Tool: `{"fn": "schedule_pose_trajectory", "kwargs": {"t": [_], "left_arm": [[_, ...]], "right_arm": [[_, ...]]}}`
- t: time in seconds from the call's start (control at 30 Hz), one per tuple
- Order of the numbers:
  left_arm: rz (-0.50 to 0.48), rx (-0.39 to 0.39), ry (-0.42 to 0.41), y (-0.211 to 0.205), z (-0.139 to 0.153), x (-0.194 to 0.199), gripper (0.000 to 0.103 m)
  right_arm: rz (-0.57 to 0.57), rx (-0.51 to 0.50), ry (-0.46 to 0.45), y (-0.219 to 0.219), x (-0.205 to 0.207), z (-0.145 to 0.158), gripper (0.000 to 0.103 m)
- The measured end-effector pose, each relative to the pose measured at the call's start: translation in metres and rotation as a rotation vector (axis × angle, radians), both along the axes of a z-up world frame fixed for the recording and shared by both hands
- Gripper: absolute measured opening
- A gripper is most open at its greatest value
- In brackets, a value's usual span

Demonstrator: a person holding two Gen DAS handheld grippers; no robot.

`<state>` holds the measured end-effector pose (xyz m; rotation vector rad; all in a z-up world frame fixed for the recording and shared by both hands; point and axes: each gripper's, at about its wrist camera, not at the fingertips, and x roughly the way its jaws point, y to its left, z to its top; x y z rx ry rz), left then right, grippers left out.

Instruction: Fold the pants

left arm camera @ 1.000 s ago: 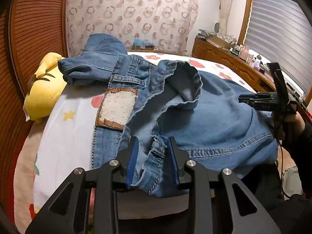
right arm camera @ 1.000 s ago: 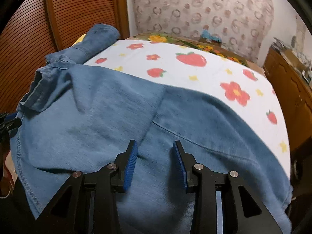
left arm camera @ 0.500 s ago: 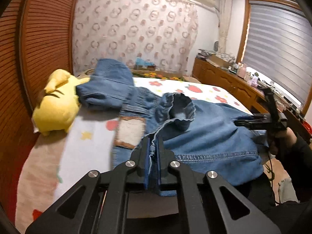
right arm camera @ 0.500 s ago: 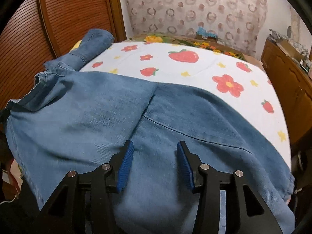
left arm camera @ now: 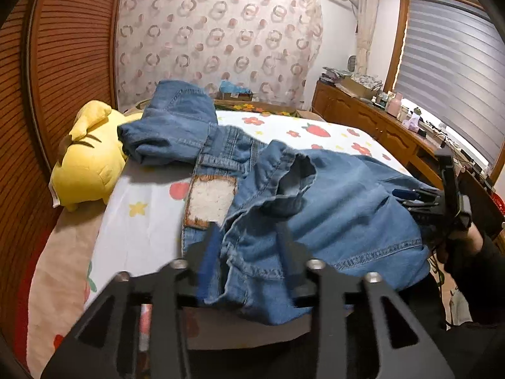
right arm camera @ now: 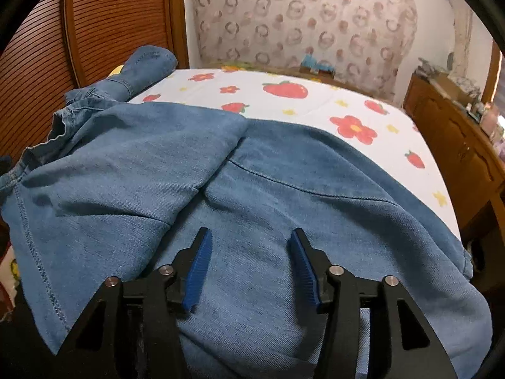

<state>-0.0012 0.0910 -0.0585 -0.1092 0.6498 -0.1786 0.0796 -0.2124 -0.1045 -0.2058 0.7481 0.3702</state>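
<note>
Blue denim pants (left arm camera: 331,208) lie rumpled across the near end of the bed, with a white frayed patch (left arm camera: 210,200) and one leg bunched at the far left (left arm camera: 170,126). My left gripper (left arm camera: 249,252) is open, its blue-padded fingers on either side of a denim fold at the bed's near edge. My right gripper (right arm camera: 251,263) is open just above the flat denim (right arm camera: 284,195) and holds nothing. It also shows in the left wrist view (left arm camera: 442,199) at the pants' right side.
The bed has a white sheet with strawberries and flowers (right arm camera: 315,104). A yellow plush toy (left arm camera: 88,161) lies at the far left by the slatted wooden wall (left arm camera: 63,63). A wooden dresser with clutter (left arm camera: 378,120) runs along the right.
My left gripper closed on the denim fold half a second ago and has now opened again. The right gripper stays open and has barely moved over the denim.
</note>
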Motion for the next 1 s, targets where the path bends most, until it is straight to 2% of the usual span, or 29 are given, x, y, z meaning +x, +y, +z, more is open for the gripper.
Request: {"fn": "schedule_pose_trajectory", "kwargs": {"t": [0.2,0.47,0.6,0.8,0.83,0.9,0.93,1.0], "left_arm": [[-0.022,0.022,-0.034,-0.016,0.014,0.006,0.044],[-0.116,0.04,-0.053,-0.054,0.02,0.037,0.044],[-0.167,0.053,-0.024,-0.072,0.014,0.054,0.042],[-0.123,0.164,0.065,-0.085,-0.008,0.085,0.042],[-0.108,0.188,0.073,-0.083,-0.012,0.088,0.035],[-0.097,0.231,0.07,-0.082,-0.016,0.092,0.012],[-0.095,0.233,0.063,-0.078,-0.016,0.092,0.007],[-0.083,0.205,0.031,-0.07,-0.008,0.089,0.005]], "right_arm": [[-0.009,0.013,-0.029,-0.002,0.0,-0.007,0.06],[-0.016,0.011,-0.038,0.001,-0.008,-0.008,0.062],[-0.02,0.007,-0.044,0.002,-0.011,-0.008,0.062],[-0.02,0.008,-0.044,0.001,-0.011,-0.008,0.062],[-0.02,0.009,-0.044,0.002,-0.011,-0.008,0.062],[-0.02,0.009,-0.044,0.002,-0.011,-0.008,0.062],[-0.02,0.008,-0.044,0.002,-0.011,-0.008,0.062],[-0.021,0.007,-0.045,0.002,-0.011,-0.008,0.062]]}}
